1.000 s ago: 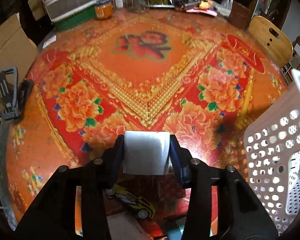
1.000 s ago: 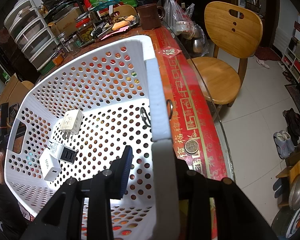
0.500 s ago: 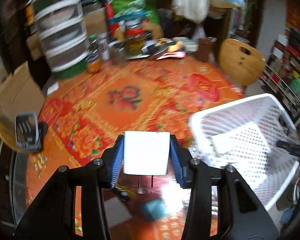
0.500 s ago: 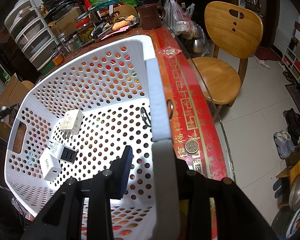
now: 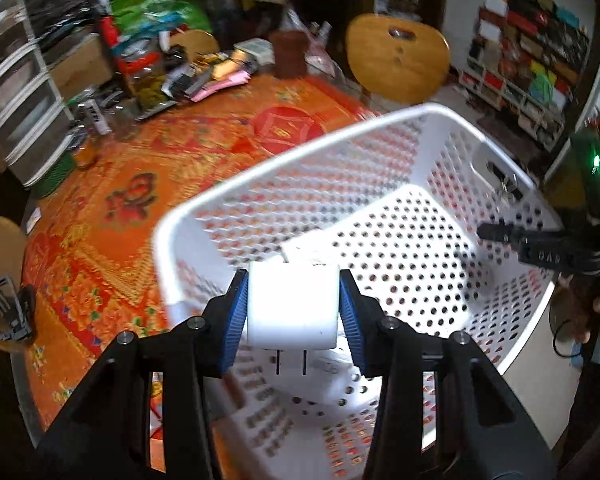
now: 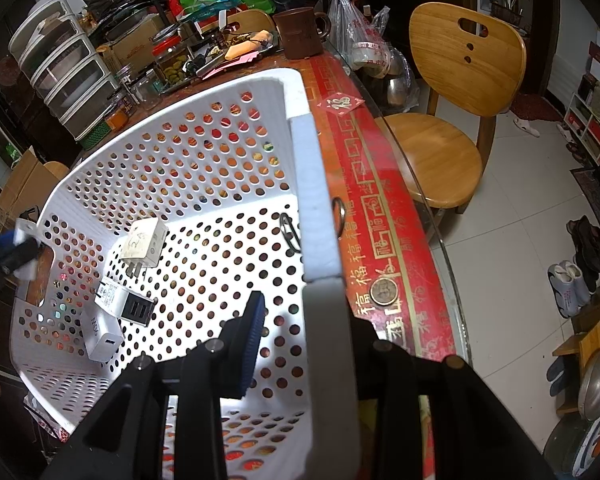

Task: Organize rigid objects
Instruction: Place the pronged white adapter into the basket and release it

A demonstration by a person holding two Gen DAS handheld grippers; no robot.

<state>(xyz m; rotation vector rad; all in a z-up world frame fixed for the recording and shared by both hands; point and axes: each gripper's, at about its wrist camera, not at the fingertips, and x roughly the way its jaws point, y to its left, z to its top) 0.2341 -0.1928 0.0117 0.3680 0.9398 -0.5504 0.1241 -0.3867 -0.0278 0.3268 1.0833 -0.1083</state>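
My left gripper (image 5: 292, 308) is shut on a white charger plug (image 5: 292, 304), prongs pointing down, held over the near end of the white perforated basket (image 5: 300, 152). My right gripper (image 6: 296, 340) is shut on the basket's side wall (image 6: 312, 200). Inside the basket lie three chargers: a white one with prongs (image 6: 142, 244), a white and black multi-port one (image 6: 124, 304) and a small white one (image 6: 100, 336). The left gripper with its plug shows at the basket's far left rim in the right wrist view (image 6: 20, 252).
The basket stands on a round table with a red and orange floral cloth (image 5: 140, 208). Jars, drawers (image 5: 20, 92) and clutter fill the table's far side. A black phone stand (image 5: 8, 312) sits at the left edge. A wooden chair (image 6: 452, 100) stands beside the table. A coin (image 6: 384, 292) lies by the basket.
My left gripper has lifted the plug off the table and carried it right, from above the floral cloth to over the basket. My right gripper and the basket have not moved.
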